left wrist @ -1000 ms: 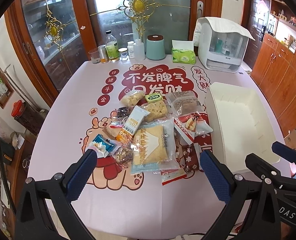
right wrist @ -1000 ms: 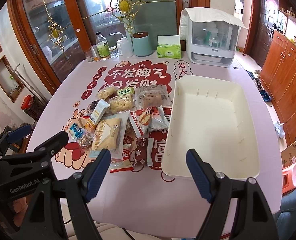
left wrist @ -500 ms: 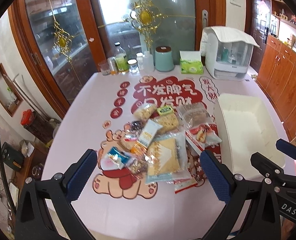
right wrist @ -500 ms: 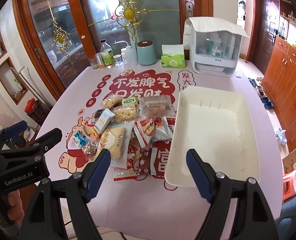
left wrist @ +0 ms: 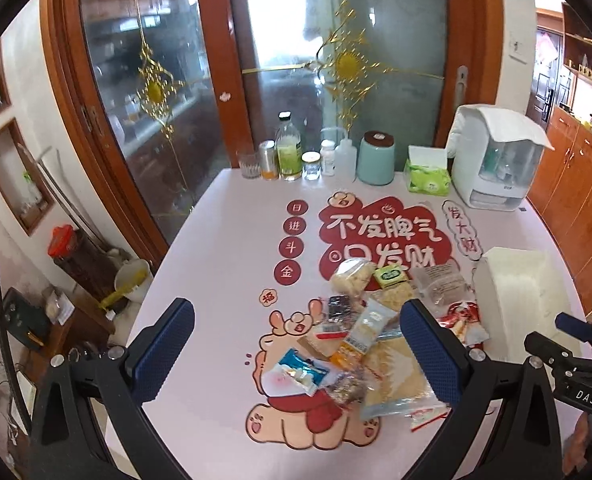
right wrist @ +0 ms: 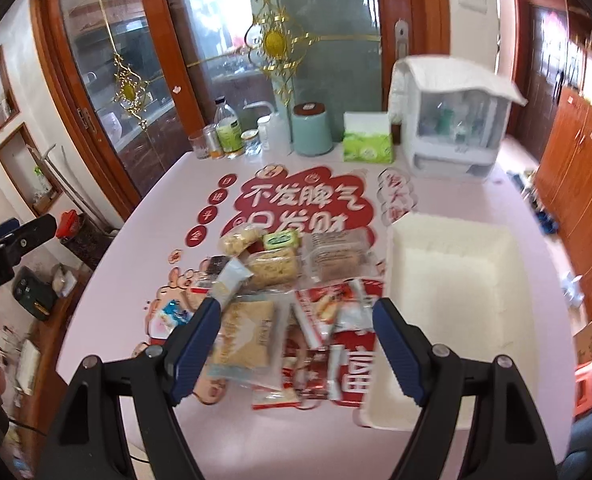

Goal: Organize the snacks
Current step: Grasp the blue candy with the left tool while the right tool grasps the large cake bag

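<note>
A pile of wrapped snacks [left wrist: 369,334] lies in the middle of the pink table; it also shows in the right wrist view [right wrist: 284,292]. A white rectangular bin [right wrist: 455,280] stands empty to the right of the pile, and shows in the left wrist view [left wrist: 515,296] too. My left gripper [left wrist: 296,348] is open and empty, held above the table's near left part. My right gripper [right wrist: 296,344] is open and empty, above the near side of the pile. A large cracker pack [right wrist: 248,332] lies just beyond its left finger.
At the table's far edge stand bottles and jars [left wrist: 292,156], a teal canister [left wrist: 375,158], a green tissue box [left wrist: 427,174] and a white covered appliance [left wrist: 495,160]. Glass doors are behind; wooden cabinets [right wrist: 575,160] are at right.
Both grippers have risen and tilted up, so more of the doors shows. The left view has swung left; the right gripper has shifted left over the pile. Both stay open.
</note>
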Available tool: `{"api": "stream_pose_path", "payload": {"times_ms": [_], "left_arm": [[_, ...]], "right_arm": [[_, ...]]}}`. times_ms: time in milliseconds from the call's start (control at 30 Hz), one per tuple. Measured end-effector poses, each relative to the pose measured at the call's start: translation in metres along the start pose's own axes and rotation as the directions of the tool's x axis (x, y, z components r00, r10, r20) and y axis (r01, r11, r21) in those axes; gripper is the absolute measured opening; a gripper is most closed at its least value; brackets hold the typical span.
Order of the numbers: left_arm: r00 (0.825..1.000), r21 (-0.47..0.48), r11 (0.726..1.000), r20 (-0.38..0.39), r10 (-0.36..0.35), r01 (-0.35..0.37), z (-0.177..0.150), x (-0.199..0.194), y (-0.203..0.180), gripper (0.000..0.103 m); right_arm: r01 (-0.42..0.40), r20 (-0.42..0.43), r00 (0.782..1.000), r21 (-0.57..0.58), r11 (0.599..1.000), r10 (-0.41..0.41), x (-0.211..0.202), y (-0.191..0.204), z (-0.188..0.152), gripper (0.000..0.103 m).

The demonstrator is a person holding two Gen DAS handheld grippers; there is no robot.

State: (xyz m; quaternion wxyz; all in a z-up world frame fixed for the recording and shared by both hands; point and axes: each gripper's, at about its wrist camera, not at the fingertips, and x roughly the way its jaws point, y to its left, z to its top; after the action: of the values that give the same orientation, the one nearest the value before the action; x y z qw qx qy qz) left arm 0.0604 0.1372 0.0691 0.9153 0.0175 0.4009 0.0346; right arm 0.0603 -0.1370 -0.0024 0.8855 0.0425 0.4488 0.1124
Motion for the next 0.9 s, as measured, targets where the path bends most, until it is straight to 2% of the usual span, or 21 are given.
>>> {"api": "stream_pose_path", "payload": {"times_ms": [133,267,333,400,467,533,667,733,767,800,900], "left_arm": [[0.992,0.054,0.994,-0.088,-0.086,0.091,-0.011,0.052,0.012,0.102],[0.969,0.103,0.982,-0.208,-0.136,0.160,-0.034,0.117,0.018,0.102],[0.947,0.123,0.967,-0.261,-0.188,0.225,-0.048,0.147,0.021,0.102],[0.923,0.177,0.937,-0.304,-0.238,0.300,-0.062,0.174,0.022,0.102],[0.914,0.254,0.910,-0.326,-0.239,0.329,-0.073,0.192,0.019,0.102],[0.908,0.376,0.853,-0.347,-0.233,0.362,-0.084,0.207,0.015,0.102],[0.881,0.512,0.740,-0.409,-0.237,0.437,-0.095,0.229,0.012,0.102],[0.865,0.559,0.679,-0.436,-0.248,0.476,-0.099,0.235,0.007,0.102],[0.855,0.586,0.638,-0.452,-0.256,0.500,-0.102,0.237,0.004,0.102],[0.851,0.605,0.611,-0.459,-0.257,0.511,-0.104,0.240,0.000,0.102],[0.829,0.661,0.506,-0.494,-0.263,0.554,-0.111,0.244,-0.008,0.102]], "right_arm": [[0.014,-0.097,0.995,0.019,1.000,-0.012,0.040,0.015,0.003,0.082],[0.055,-0.180,0.982,0.021,0.998,-0.050,0.087,0.026,-0.006,0.082],[0.090,-0.226,0.971,0.029,0.995,-0.081,0.112,0.028,-0.014,0.082],[0.121,-0.265,0.958,0.035,0.992,-0.108,0.134,0.027,-0.023,0.082],[0.148,-0.292,0.947,0.030,0.988,-0.133,0.154,0.024,-0.030,0.082],[0.168,-0.332,0.932,0.039,0.985,-0.145,0.170,0.021,-0.036,0.082],[0.136,-0.382,0.919,0.084,0.987,-0.094,0.194,0.020,-0.042,0.082],[0.129,-0.391,0.917,0.092,0.987,-0.083,0.204,0.022,-0.043,0.082],[0.122,-0.399,0.914,0.094,0.988,-0.074,0.210,0.023,-0.044,0.082],[0.119,-0.411,0.909,0.098,0.988,-0.069,0.216,0.025,-0.045,0.082],[0.096,-0.444,0.895,0.122,0.988,-0.032,0.233,0.026,-0.048,0.082]]}}
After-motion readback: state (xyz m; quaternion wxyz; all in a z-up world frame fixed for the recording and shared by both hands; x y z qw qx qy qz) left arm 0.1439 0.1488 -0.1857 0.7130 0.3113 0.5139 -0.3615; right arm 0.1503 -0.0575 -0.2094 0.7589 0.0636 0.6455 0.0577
